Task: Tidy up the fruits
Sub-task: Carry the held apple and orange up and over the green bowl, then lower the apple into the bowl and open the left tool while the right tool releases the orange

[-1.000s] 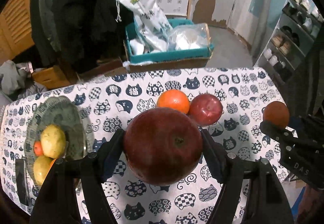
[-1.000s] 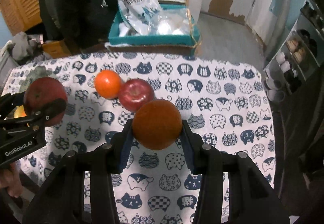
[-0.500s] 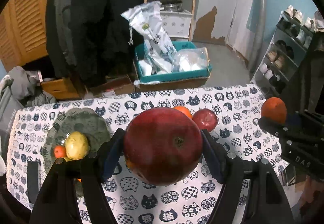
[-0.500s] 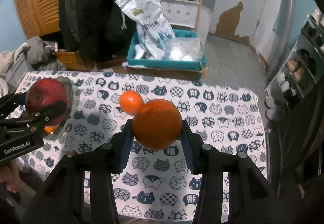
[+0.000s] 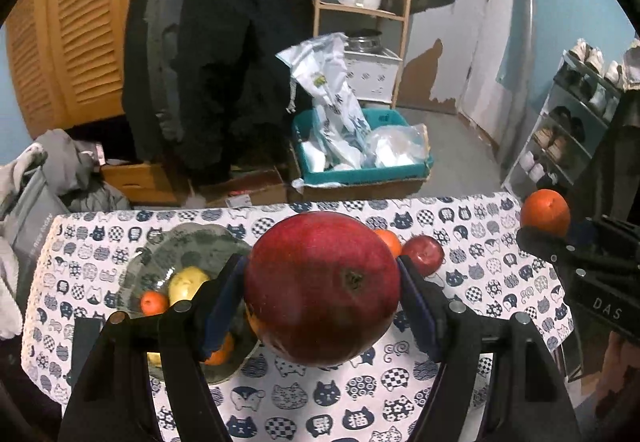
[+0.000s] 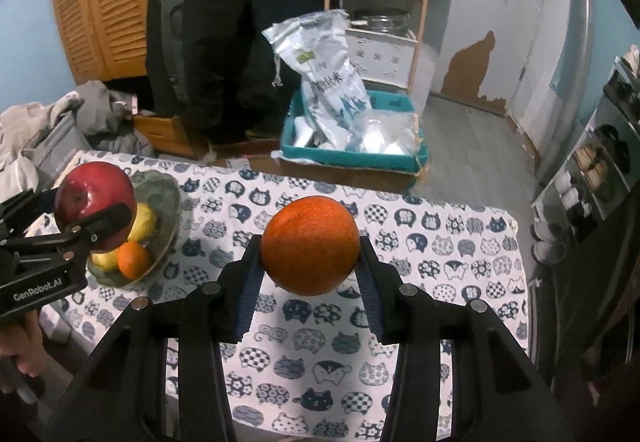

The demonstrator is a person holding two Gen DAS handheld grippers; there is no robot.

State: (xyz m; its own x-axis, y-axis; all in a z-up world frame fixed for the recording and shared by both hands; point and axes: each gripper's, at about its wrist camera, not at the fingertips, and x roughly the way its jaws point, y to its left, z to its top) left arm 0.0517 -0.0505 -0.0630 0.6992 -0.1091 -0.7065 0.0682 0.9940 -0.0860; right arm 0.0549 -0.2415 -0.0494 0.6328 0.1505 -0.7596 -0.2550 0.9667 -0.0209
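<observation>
My left gripper [image 5: 322, 290] is shut on a large red apple [image 5: 322, 288], held high over the cat-print table [image 5: 472, 254]; it shows at the left of the right wrist view too [image 6: 94, 212]. My right gripper [image 6: 310, 252] is shut on an orange [image 6: 311, 244], also lifted above the cloth, and appears at the right edge of the left wrist view [image 5: 545, 211]. A grey-green bowl [image 5: 188, 246] at the table's left holds a yellow fruit [image 5: 186, 282] and small oranges [image 5: 153, 302]. Another red apple [image 5: 424, 254] and an orange [image 5: 390, 240] lie on the cloth, partly hidden behind the held apple.
A teal box [image 6: 352, 158] with plastic bags stands on the floor beyond the table's far edge. A dark coat [image 5: 216, 54] hangs behind, with a wooden shelf [image 5: 360, 6] beside it. A shoe rack [image 5: 568, 130] lines the right wall. Grey clothes [image 6: 48, 134] are piled at the left.
Both grippers have risen with their fruit and pulled back, so the table looks smaller and lower. More of the room behind has come into view. Neither grip has changed.
</observation>
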